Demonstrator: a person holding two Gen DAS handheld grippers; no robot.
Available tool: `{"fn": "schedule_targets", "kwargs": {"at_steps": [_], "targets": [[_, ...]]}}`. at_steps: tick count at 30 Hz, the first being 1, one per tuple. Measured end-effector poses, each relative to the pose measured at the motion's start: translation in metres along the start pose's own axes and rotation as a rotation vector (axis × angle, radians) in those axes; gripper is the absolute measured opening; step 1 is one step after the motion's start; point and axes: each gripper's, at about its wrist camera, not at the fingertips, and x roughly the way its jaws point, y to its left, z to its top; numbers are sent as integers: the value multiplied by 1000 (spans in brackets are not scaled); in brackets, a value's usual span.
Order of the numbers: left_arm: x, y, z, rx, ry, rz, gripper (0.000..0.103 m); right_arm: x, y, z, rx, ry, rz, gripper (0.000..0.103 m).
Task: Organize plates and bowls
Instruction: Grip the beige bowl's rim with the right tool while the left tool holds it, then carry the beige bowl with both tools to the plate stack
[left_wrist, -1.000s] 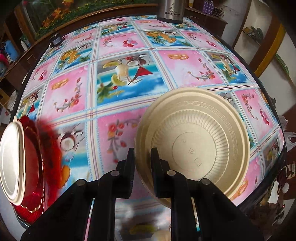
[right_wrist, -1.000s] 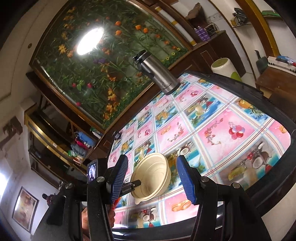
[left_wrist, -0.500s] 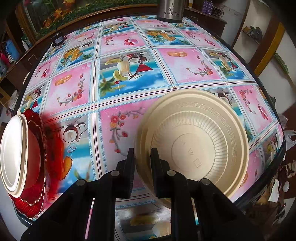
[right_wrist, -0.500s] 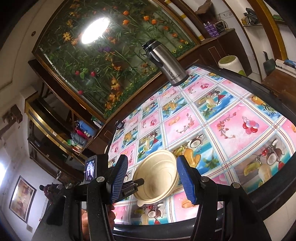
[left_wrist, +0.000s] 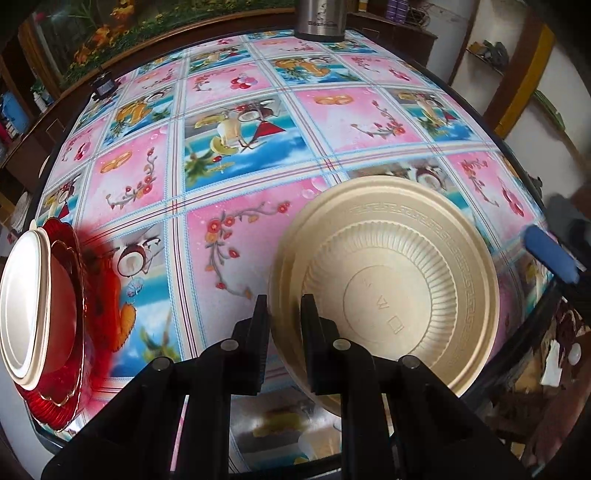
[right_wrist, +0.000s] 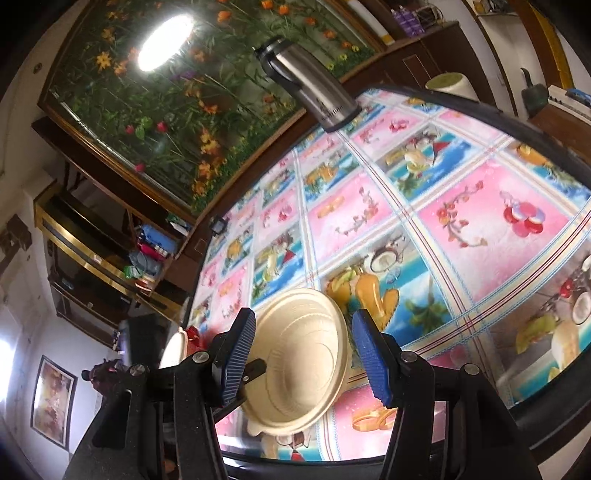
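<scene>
Jaws of my left gripper (left_wrist: 283, 314) pinch the near rim of the beige bowl (left_wrist: 388, 306), which tilts toward its camera. My right gripper (right_wrist: 303, 354), jaws spread and empty, frames that bowl ahead. Red plate (left_wrist: 66, 332) with white bowl (left_wrist: 22, 306) lies left, on the patterned tablecloth (left_wrist: 240, 147); steel flask (right_wrist: 314, 92) beyond.

The steel flask (left_wrist: 320, 18) at the far edge of the surface carried a dark printed brand word low on its side, beginning with a capital B; the remaining letters were too small to read. The base of the cream bowl (left_wrist: 384, 295) bore raised marks inside its centre ring, something like "W" and "D", seen mirrored and not surely legible. Nothing else could be read.
</scene>
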Motion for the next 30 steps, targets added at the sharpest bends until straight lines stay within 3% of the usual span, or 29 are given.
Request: {"fn": "schedule_targets", "kwargs": {"at_steps": [10, 21, 30], "targets": [[1, 6, -7, 18, -19, -19, 14, 23, 2, -6, -27, 61, -65, 58], [-3, 26, -15, -22, -23, -24, 14, 26, 23, -7, -86, 107, -64, 58], [-6, 43, -25, -60, -20, -28, 14, 55, 42, -31, -175, 237, -141, 58]]}}
